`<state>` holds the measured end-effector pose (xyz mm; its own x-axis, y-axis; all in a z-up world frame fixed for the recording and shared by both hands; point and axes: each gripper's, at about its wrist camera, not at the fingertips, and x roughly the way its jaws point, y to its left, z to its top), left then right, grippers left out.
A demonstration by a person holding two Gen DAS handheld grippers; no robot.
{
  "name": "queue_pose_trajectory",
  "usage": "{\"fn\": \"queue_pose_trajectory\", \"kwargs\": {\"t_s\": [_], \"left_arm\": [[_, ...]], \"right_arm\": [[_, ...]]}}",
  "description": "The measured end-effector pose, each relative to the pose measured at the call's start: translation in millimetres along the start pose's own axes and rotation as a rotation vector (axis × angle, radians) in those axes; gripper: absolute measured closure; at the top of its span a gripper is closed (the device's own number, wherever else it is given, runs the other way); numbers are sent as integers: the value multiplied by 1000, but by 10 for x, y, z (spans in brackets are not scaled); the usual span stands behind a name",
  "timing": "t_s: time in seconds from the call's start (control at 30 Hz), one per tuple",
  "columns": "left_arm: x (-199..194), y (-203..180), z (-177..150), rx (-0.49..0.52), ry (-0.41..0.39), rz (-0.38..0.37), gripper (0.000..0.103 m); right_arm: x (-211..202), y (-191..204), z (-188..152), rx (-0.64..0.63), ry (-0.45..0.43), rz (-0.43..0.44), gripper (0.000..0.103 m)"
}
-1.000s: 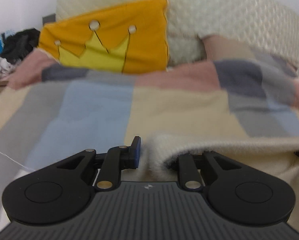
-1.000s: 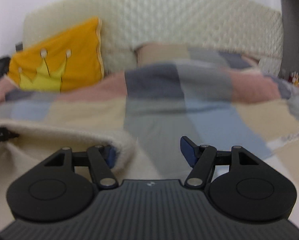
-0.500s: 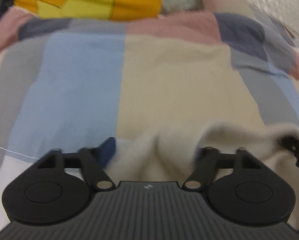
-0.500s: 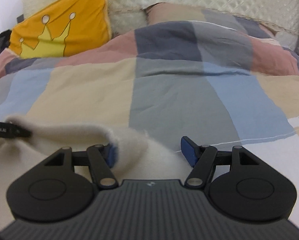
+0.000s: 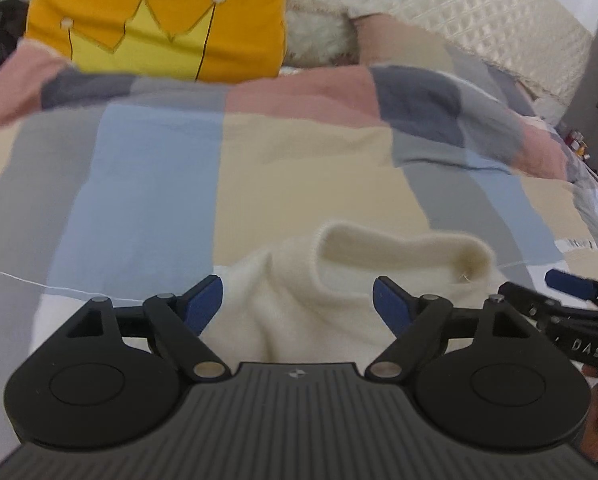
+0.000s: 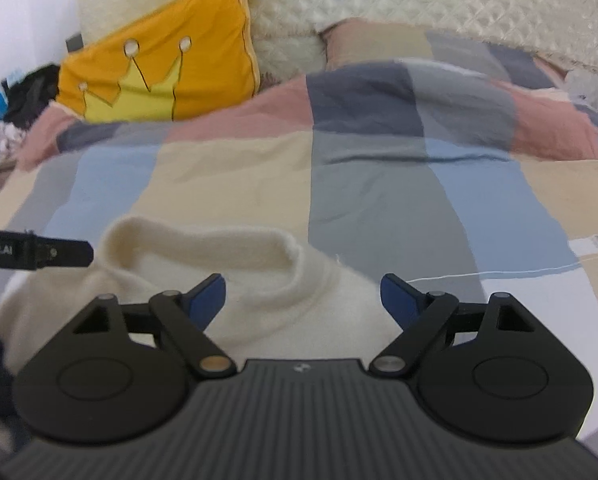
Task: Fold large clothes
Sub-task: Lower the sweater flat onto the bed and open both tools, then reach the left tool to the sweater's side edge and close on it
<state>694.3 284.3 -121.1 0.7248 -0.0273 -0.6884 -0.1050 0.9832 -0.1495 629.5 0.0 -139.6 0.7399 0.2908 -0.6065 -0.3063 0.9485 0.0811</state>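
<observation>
The cream, fuzzy knit sweater (image 5: 331, 304) lies on the patchwork quilt of blue, grey, beige and pink squares (image 5: 159, 184), collar end away from the cameras, its ribbed neck opening (image 6: 203, 252) standing up. A second ago each claw pinched an edge of this sweater; both have since let go. The left gripper (image 5: 297, 300) has its jaws opening, cloth beneath them but not pressed. The right gripper (image 6: 303, 298) likewise has its jaws opening, clear of the knit. Judgement: one fold is laid down, and the next grasp points must be chosen. An orange cushion with a yellow crown (image 6: 159, 64) rests against the quilted headboard.
</observation>
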Motion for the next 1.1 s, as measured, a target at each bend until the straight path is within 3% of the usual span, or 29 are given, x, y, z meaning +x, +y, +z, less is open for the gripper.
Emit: {"fn": "queue_pose_trajectory", "kwargs": {"t_s": [0.33, 0.7, 0.87, 1.1], "left_arm": [[-1650, -356, -587, 5, -130, 30, 17], [-3695, -624, -1746, -77, -193, 83, 17], [-4178, -652, -2343, -125, -177, 103, 17], [-4266, -353, -3043, -236, -86, 135, 17]], "right_arm": [[-1393, 86, -299, 3, -120, 30, 17], [-3229, 240, -893, 16, -191, 96, 17], [-3692, 254, -1240, 6, -203, 108, 17], [-3879, 150, -1803, 21, -171, 124, 17]]}}
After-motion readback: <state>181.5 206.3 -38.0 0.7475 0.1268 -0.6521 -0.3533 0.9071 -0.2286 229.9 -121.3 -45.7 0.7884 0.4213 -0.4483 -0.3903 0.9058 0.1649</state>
